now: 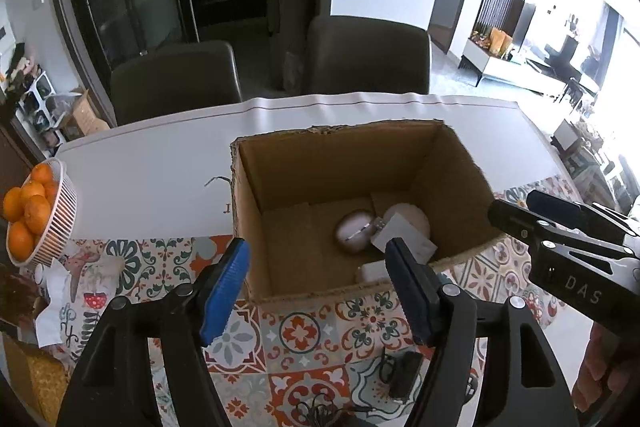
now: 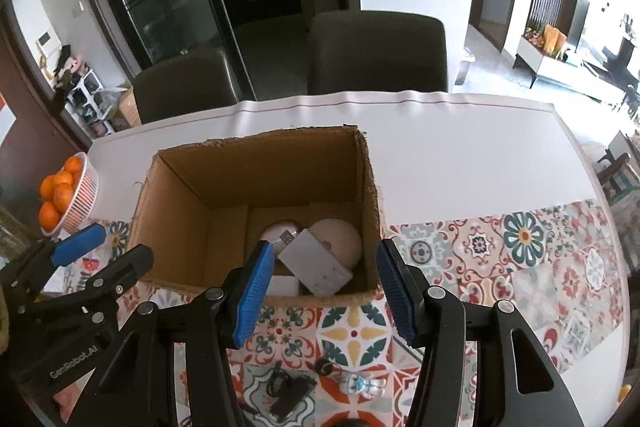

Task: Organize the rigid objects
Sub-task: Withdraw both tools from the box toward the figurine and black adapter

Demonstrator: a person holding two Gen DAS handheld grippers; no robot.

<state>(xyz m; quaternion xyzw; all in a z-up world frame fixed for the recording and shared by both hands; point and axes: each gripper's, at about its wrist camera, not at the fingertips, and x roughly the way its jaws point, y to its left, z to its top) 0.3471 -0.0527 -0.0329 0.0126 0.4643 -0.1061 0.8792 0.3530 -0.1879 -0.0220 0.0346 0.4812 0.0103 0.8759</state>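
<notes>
Right wrist view, left to right: a white wire basket of oranges (image 2: 76, 195), the left gripper (image 2: 100, 247) spread and empty, then the open brown cardboard box (image 2: 256, 183) — inside lie a grey rectangular adapter (image 2: 316, 263) and round pinkish cases. The right gripper (image 2: 324, 283) gapes empty before it; near, a small black device (image 2: 290, 393) rests on the patterned tablecloth (image 2: 500, 267).

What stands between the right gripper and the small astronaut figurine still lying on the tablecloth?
Nothing visible. The astronaut figurine lies in the open on the tablecloth below the right gripper, whose jaws are open and empty. A black adapter lies beside it, apart.
</notes>
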